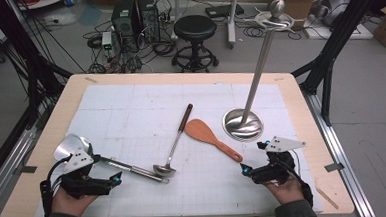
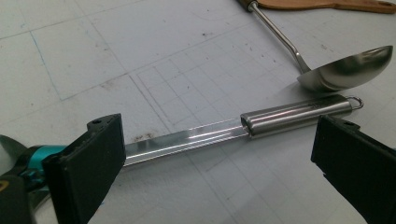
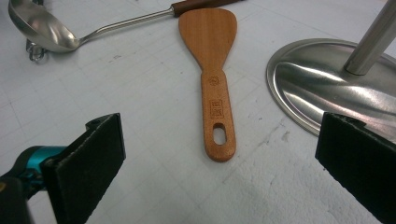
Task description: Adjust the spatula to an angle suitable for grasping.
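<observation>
Both grippers stand released. Lower centre, the wooden spatula (image 3: 212, 70) lies flat before the right gripper (image 3: 219, 172): light, stiff, best pinched mid-handle. The left gripper (image 2: 217, 172) faces a slippery steel turner (image 2: 243, 128).

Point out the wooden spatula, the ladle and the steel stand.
wooden spatula (image 3: 208, 35), right gripper view, on its blade.
ladle (image 2: 348, 67), left gripper view, on its bowl.
steel stand (image 1: 242, 123), high view, on its round base.

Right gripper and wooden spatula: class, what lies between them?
Nothing. In the right gripper view, only bare white mat separates the open right gripper from the wooden spatula, whose handle end points toward it.
</observation>
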Available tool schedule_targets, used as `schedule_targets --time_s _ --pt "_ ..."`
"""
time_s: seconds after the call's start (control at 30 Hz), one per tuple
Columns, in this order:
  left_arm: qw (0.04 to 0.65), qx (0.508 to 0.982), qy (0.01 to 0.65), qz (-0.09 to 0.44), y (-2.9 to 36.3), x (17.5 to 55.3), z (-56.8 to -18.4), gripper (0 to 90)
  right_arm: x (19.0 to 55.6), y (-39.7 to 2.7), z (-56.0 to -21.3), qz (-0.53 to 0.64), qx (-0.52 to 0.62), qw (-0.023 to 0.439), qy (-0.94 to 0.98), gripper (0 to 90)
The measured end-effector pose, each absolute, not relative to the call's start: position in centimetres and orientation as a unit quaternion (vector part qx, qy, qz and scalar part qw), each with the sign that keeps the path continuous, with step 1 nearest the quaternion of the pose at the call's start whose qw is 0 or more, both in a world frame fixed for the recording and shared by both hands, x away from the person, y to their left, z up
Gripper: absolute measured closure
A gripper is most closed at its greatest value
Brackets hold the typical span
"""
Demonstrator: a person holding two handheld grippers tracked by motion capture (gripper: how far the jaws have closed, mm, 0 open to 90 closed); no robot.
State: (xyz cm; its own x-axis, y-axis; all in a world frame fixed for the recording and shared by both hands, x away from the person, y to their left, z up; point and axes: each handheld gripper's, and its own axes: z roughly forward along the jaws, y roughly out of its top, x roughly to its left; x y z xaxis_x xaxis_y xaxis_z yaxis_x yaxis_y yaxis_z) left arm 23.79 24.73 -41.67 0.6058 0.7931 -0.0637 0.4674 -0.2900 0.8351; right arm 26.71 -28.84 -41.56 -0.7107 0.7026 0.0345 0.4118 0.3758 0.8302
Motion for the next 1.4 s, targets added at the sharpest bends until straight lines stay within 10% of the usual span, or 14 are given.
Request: schedule_targets --time_s 1.4 --pt "0.441 0.787 0.397 0.170 23.2 24.5 -41.7 3.6 26.7 -28.4 -41.6 0.437 0.331 0.169 0.819 0.2"
